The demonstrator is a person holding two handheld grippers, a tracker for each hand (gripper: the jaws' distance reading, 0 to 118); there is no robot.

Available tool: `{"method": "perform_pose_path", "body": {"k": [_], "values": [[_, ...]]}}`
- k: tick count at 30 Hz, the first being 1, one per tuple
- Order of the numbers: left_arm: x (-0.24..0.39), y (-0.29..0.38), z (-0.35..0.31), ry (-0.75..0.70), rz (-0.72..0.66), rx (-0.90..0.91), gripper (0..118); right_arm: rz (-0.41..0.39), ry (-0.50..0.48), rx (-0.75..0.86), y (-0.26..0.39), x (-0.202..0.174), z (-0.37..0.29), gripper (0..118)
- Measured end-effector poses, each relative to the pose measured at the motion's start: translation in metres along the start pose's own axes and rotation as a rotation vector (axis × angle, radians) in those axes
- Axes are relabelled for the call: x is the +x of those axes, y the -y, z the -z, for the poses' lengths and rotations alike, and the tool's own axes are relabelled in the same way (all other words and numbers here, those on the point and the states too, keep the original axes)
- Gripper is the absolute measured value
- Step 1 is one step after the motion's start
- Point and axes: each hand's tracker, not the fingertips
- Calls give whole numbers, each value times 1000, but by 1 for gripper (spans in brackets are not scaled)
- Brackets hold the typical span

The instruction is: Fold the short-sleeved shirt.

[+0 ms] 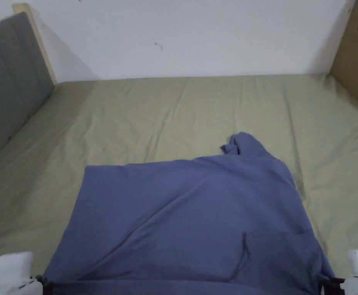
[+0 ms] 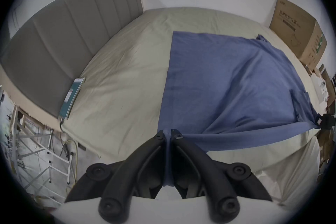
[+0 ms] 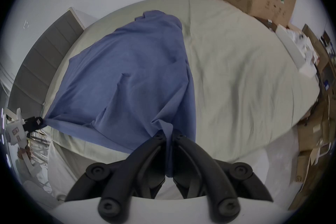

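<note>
Bed with pale green sheet, white wall behind, grey padded headboard on the left, cardboard box at the far right corner. A teal book or folder lies on the bed against the headboard, seen in the left gripper view.

Blue short-sleeved shirt is spread over the near half of the bed, its far part resting on the sheet, near edge lifted and stretched between the two tongs. Chest pocket faces up on the right side. Far right end is bunched into a small crumpled peak; far left corner lies flat and square.

Left tongs: jaws pressed together, pinching the shirt's near left corner, cloth running down between them. In the head view they sit at the bottom left edge.

Right tongs: jaws closed on the near right corner, fold of blue cloth hanging between them. In the head view, bottom right edge.

Near hem runs taut from one tongs to the other, just over the bed's near edge. Diagonal wrinkles fan from the left corner toward the far peak.
</note>
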Motion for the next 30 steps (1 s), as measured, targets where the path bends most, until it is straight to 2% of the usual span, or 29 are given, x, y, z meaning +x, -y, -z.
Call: {"method": "perform_pose_path", "body": {"k": [2,4,5,6,7,8,9,10,14,15,16,17,18,19,22,26,27,28,29,30], "values": [[-4,16,-2,6,-16,-22,3,65,13,-17,11,5,3,4],[-6,25,-1,16,-37,-30,3,66,1,-20,19,9,8,4],[-8,28,-1,26,-61,-22,6,76,-1,-19,19,9,9,4],[-8,29,0,21,-76,-21,14,81,-18,-8,18,9,9,6],[-6,26,-1,17,-76,-27,32,88,-20,-3,16,9,9,15],[-5,25,-3,14,-78,-29,74,96,-20,0,14,8,6,43],[-6,24,-5,5,-73,-34,99,102,-22,9,13,7,3,66],[-7,25,-9,6,-74,-32,110,112,-27,30,12,8,0,79],[-12,27,-33,40,-133,8,105,85,-31,75,13,2,-22,79],[-12,29,-41,41,-139,10,95,77,-28,86,15,0,-29,76],[-13,35,-49,53,-161,40,73,73,-37,110,19,-2,-36,68],[-15,39,-56,71,-183,76,32,72,-35,122,22,-4,-43,36],[-15,44,-64,74,-195,88,10,65,-39,142,28,-2,-48,6],[-15,48,-66,62,-207,81,8,71,-37,145,31,-3,-53,2],[-13,66,-68,37,-221,37,7,125,-61,117,42,2,-56,2],[-15,76,-58,41,-231,13,8,135,-41,106,48,5,-50,1],[-14,74,-56,35,-219,9,14,155,-52,98,47,8,-47,1],[-16,71,-51,49,-201,4,34,172,-61,88,46,9,-46,1],[-15,66,-47,69,-181,-11,73,176,-65,79,45,12,-43,1],[-14,62,-43,95,-182,-17,89,181,-59,80,45,22,-34,1]]}}
